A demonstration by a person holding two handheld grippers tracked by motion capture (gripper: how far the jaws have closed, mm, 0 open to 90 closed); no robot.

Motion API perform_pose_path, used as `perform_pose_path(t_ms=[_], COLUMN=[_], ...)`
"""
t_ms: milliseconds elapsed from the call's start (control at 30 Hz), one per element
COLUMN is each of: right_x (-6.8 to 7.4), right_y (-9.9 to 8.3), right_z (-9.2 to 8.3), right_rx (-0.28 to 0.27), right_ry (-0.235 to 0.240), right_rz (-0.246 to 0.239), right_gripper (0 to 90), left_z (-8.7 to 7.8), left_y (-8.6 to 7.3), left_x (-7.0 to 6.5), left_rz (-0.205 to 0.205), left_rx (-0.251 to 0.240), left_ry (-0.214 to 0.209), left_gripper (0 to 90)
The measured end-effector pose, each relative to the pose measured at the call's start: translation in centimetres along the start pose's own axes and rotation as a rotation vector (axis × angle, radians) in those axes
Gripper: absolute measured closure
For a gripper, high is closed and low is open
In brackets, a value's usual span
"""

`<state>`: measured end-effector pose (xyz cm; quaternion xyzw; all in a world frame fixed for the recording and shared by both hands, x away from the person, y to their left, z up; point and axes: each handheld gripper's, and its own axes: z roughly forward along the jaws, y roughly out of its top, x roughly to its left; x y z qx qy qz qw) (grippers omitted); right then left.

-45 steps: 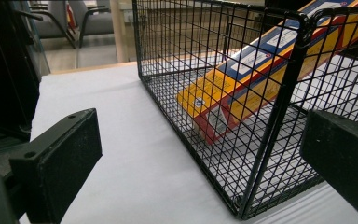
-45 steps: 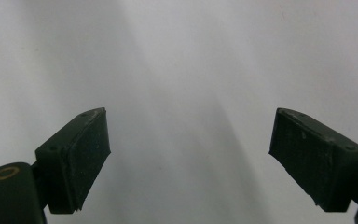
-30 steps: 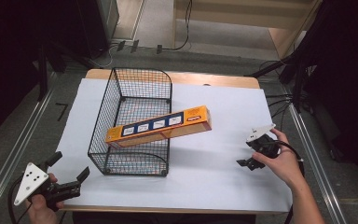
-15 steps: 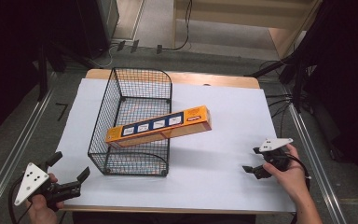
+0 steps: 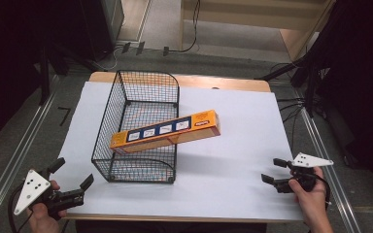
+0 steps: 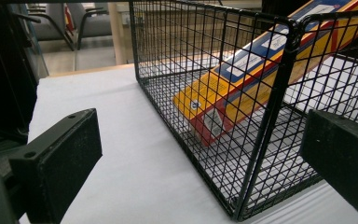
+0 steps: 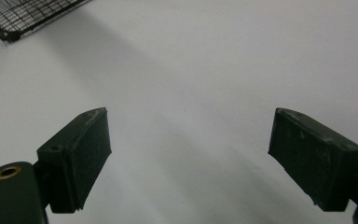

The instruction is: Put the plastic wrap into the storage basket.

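Both grippers are wide open and empty: the left gripper (image 5: 73,180) at the table's near left corner, the right gripper (image 5: 275,171) near its right edge. One long orange box (image 5: 165,131) leans across the black wire basket (image 5: 135,170), its lower end inside, its upper end jutting over the rim; a nudge could tip it out.

White-covered wooden table (image 5: 233,145), grey floor (image 5: 29,141) around it, black cables (image 5: 194,29) beyond, metal rails (image 5: 9,160) alongside, chairs (image 6: 88,23) far off.
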<state>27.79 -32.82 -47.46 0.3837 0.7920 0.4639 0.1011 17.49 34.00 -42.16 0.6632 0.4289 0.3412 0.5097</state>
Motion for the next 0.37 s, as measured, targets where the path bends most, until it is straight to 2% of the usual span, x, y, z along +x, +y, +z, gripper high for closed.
perform_pose_path(t_ms=[133, 367], right_x=[0.05, -0.28], right_y=[-0.44, -0.67], right_z=[-0.2, 0.08], right_rx=[-0.027, -0.028], right_ry=[-0.047, -0.057], right_rz=[0.015, 0.042], right_gripper=[13.3, 13.2], left_z=[0.13, 0.38], left_y=[0.07, 0.07], left_x=[-0.08, -0.1], left_rz=[0.001, 0.003], left_rx=[-0.002, 0.004], left_ry=[-0.006, -0.013], left_gripper=[0.0, 0.0])
